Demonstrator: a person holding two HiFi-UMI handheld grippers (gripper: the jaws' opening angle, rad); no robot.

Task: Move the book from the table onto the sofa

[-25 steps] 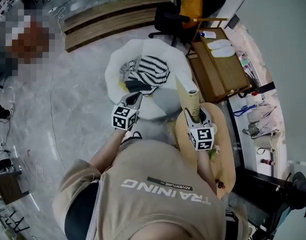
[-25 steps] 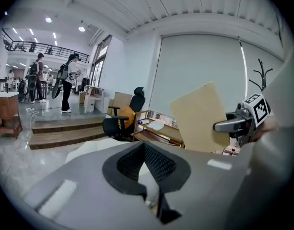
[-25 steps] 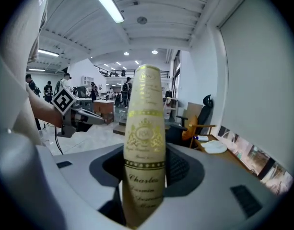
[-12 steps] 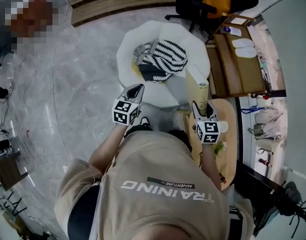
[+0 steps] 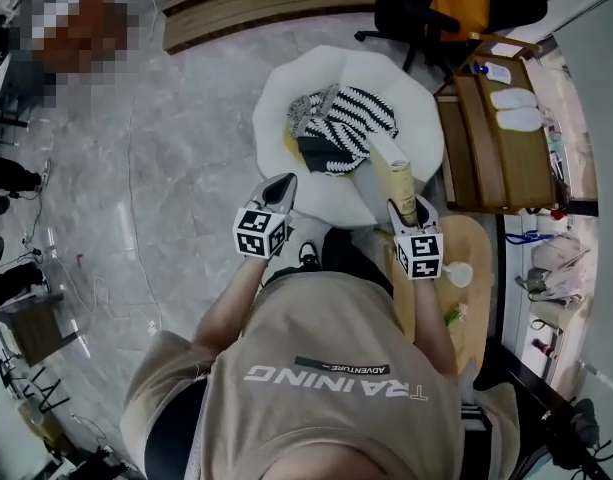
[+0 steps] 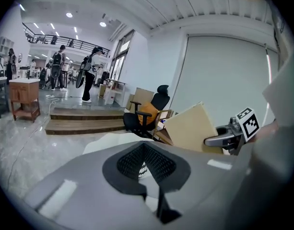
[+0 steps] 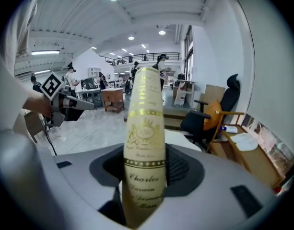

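Right gripper [image 5: 400, 211] jaws clamp a slim cream book [image 7: 145, 143] with gilt-lettered spine.

Counted one book [image 5: 394, 173], one white sofa [image 5: 286, 93], one striped cushion [image 5: 361, 118] and one black office chair [image 5: 406, 8]. Two grippers were there, left gripper [image 5: 281, 185] plus right gripper [image 5: 402, 208].

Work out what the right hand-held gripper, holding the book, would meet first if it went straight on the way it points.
Most likely the white sofa: the right hand-held gripper tilts downward, and its book reaches over the sofa's near edge, beside the striped cushion. Depth is uncertain.
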